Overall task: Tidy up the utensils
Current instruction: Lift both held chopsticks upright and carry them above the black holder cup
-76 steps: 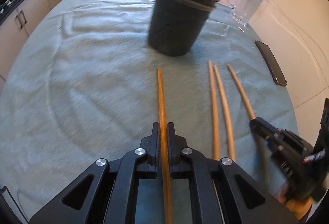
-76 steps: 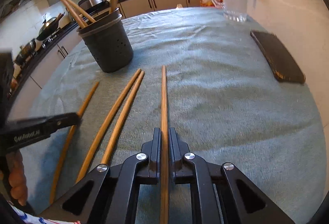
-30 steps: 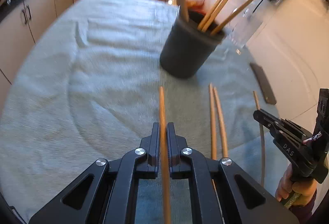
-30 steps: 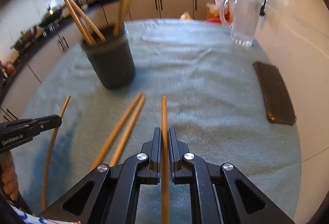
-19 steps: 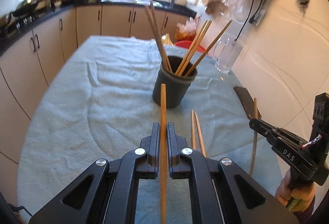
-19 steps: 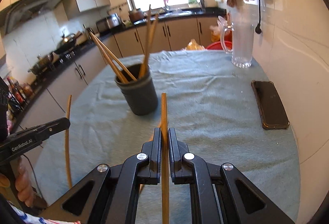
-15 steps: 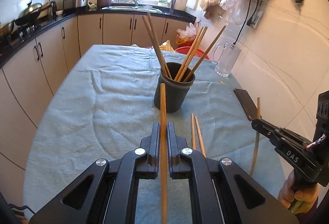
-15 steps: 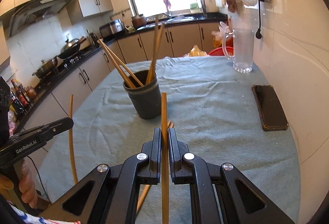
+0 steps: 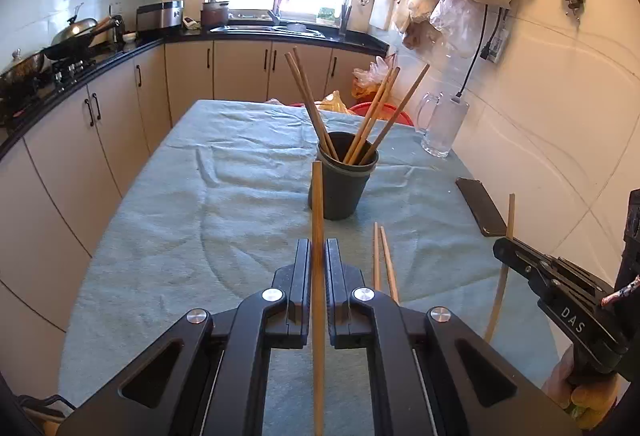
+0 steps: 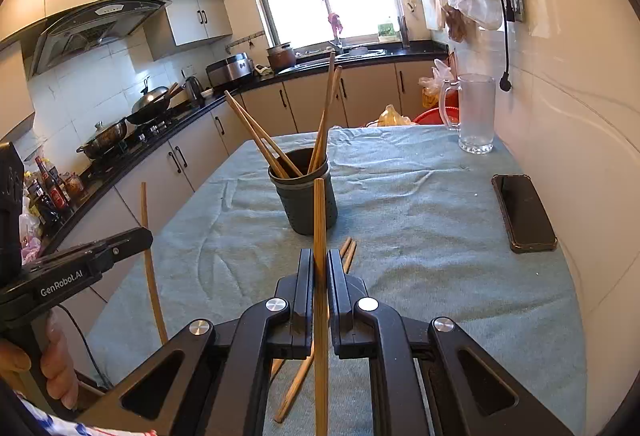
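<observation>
My left gripper (image 9: 318, 256) is shut on a wooden chopstick (image 9: 317, 211) and holds it raised above the table, pointing toward the dark utensil holder (image 9: 340, 187). My right gripper (image 10: 320, 264) is shut on another wooden chopstick (image 10: 319, 220), also raised, short of the holder (image 10: 308, 199). Several chopsticks stand in the holder. Two chopsticks (image 9: 382, 256) lie on the teal cloth in front of it; they also show in the right wrist view (image 10: 347, 250). Each gripper shows in the other's view, the right gripper (image 9: 508, 248) at right, the left gripper (image 10: 140, 234) at left.
A black phone (image 10: 523, 211) lies near the table's right edge by the wall. A glass pitcher (image 10: 474, 113) stands at the far right corner. The teal cloth (image 9: 248, 195) covers the table. Kitchen cabinets and a stove run along the left.
Both grippers have lifted their chopsticks off the cloth and risen well above the table, tilting the sticks upward. The two loose chopsticks stayed on the cloth.
</observation>
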Tool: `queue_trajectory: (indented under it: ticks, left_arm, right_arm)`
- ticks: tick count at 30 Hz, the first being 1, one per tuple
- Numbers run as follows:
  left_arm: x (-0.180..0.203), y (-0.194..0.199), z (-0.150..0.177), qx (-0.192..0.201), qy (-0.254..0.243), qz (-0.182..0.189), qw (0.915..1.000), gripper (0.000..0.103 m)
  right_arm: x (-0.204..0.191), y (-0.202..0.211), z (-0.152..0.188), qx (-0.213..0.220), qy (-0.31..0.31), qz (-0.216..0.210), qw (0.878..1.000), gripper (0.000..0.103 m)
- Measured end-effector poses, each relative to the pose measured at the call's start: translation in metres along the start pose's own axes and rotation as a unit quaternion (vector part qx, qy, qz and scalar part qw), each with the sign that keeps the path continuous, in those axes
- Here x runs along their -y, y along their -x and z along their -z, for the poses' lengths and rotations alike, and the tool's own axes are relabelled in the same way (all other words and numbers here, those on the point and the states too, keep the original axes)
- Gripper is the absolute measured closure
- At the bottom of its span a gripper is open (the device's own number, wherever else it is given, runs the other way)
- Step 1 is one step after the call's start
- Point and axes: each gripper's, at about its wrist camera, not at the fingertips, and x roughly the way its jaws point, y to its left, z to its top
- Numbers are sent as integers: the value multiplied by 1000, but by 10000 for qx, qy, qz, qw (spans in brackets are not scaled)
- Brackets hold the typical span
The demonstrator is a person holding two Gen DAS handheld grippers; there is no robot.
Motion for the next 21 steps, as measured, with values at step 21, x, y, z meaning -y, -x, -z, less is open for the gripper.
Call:
queue_trajectory:
  ticks: [21]
  left_arm:
    - [15,20,-2,322,-384,-322,9982,97]
  right_arm:
    - [-7,19,-5,281,79,21,9996,96]
